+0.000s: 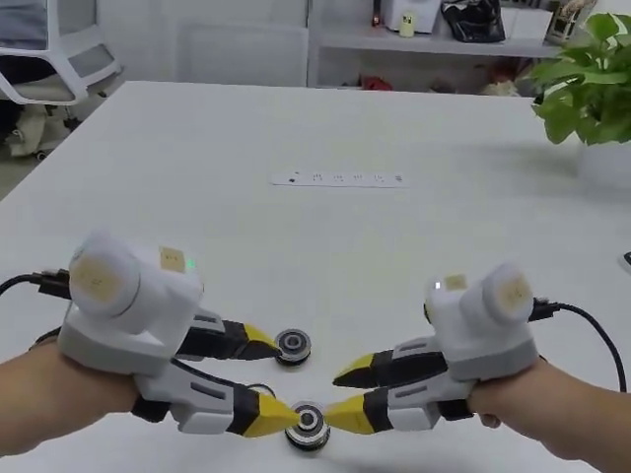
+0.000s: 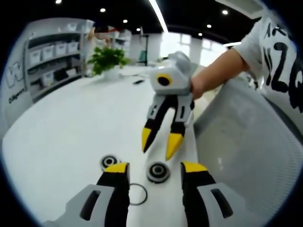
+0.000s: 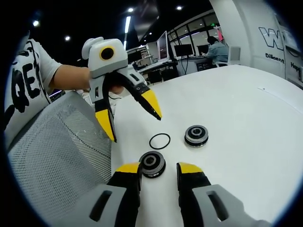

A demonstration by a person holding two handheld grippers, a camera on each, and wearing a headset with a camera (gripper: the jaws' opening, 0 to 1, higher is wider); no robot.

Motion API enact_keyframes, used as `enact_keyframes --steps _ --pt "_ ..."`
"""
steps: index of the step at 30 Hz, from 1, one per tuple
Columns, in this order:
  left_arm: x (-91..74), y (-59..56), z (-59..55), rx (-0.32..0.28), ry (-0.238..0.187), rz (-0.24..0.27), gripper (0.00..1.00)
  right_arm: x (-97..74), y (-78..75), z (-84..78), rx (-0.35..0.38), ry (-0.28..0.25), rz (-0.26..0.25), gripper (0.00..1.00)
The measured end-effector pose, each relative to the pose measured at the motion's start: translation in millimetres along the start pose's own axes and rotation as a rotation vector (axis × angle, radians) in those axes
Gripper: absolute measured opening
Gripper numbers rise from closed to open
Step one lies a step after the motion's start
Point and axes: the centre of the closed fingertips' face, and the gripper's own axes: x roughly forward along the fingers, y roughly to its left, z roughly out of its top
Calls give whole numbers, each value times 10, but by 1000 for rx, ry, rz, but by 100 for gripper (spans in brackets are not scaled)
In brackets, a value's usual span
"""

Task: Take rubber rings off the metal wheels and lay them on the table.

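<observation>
Nearest, a metal wheel lies flat between the left gripper, jaws wide, and the right gripper, jaws narrower; neither holds anything. The wheel is probably heavy and slick, its rubber ring soft and stretchy, so hook it at the rim. Beyond: a loose ring, second wheel, white table, power strip, potted plant.

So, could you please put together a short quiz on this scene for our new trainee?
1. True or false: a loose rubber ring lies on the table.
2. How many metal wheels are on the table?
3. The fingers of the right gripper are: A shut on a wheel; B open, by the nearer wheel; C holding the ring.
Key: 1 true; 2 two; 3 B.
</observation>
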Motion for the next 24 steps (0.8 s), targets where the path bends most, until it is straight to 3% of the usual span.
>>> enact_keyframes --steps 24 --pt "222 -82 -201 -25 61 -38 32 99 38 -204 -70 67 15 22"
